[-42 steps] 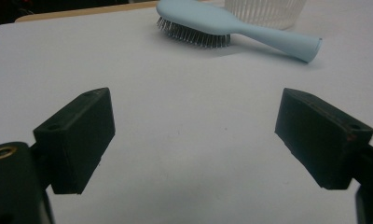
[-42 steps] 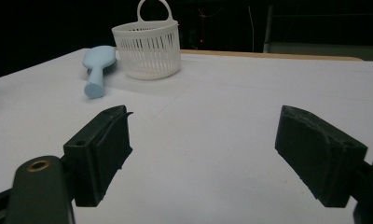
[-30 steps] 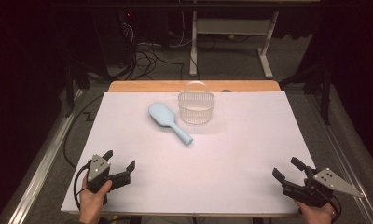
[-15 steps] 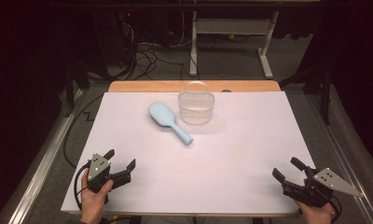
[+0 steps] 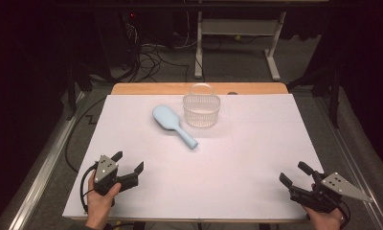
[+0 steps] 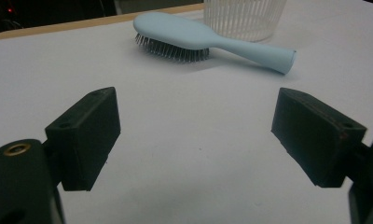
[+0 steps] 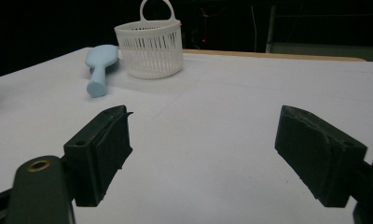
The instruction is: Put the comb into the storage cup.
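Note:
A light blue hairbrush point(image 5: 173, 125) lies bristles down on the white table cover, its handle pointing toward the front right. Right beside its head stands a small white slotted basket point(image 5: 201, 109) with an upright handle. The brush point(image 6: 208, 41) and the basket point(image 6: 244, 17) lie ahead of my left gripper point(image 6: 194, 137), whose jaws stand wide apart with nothing between them. My left gripper point(image 5: 128, 165) rests near the front left corner. At the front right, my right gripper point(image 5: 294, 175) is open and empty too; from it I see the basket point(image 7: 150, 48) and brush point(image 7: 100, 67) far off.
The white cover point(image 5: 237, 158) spans the table, with a strip of wooden edge point(image 5: 146, 89) at the back. Beyond the table are floor cables point(image 5: 151, 57) and a white metal frame point(image 5: 237, 33). Metal rails point(image 5: 41, 163) run along both sides.

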Available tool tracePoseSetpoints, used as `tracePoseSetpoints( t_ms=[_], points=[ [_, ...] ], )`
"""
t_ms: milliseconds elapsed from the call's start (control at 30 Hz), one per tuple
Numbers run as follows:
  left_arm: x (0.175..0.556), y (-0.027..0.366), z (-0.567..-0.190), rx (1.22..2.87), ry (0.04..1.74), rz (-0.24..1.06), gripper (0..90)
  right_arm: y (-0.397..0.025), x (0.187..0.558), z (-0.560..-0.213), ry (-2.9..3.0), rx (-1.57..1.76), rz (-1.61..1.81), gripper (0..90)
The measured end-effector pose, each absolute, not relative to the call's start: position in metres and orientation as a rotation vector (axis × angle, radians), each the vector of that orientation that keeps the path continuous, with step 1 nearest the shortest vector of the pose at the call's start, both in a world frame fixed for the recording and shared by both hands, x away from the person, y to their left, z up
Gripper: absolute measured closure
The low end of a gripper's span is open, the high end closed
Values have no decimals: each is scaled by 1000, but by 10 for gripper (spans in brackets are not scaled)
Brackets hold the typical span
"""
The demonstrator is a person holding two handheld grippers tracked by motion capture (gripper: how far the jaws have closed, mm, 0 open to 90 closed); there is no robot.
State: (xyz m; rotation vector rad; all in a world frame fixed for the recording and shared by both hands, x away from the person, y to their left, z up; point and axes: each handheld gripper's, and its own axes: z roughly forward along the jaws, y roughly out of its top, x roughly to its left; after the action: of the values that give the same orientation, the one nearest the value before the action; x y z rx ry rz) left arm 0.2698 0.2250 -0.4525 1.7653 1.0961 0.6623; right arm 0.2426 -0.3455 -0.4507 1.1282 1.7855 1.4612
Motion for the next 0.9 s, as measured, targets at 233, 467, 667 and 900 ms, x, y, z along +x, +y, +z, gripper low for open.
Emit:
tracePoseSetpoints(
  t_ms=[233,467,667,900],
  points=[
    [272,223,-451,1767,1085,652,166,-345,243,-451,1788,1128,1460,189],
    [274,217,-450,1776,1066,640,172,-345,243,-451,1791,1125,1458,189],
    [277,212,-450,1775,1058,629,172,-345,243,-451,1792,1124,1460,189],
    [281,207,-450,1789,1046,606,192,-345,243,-451,1793,1120,1461,190]
  ],
)
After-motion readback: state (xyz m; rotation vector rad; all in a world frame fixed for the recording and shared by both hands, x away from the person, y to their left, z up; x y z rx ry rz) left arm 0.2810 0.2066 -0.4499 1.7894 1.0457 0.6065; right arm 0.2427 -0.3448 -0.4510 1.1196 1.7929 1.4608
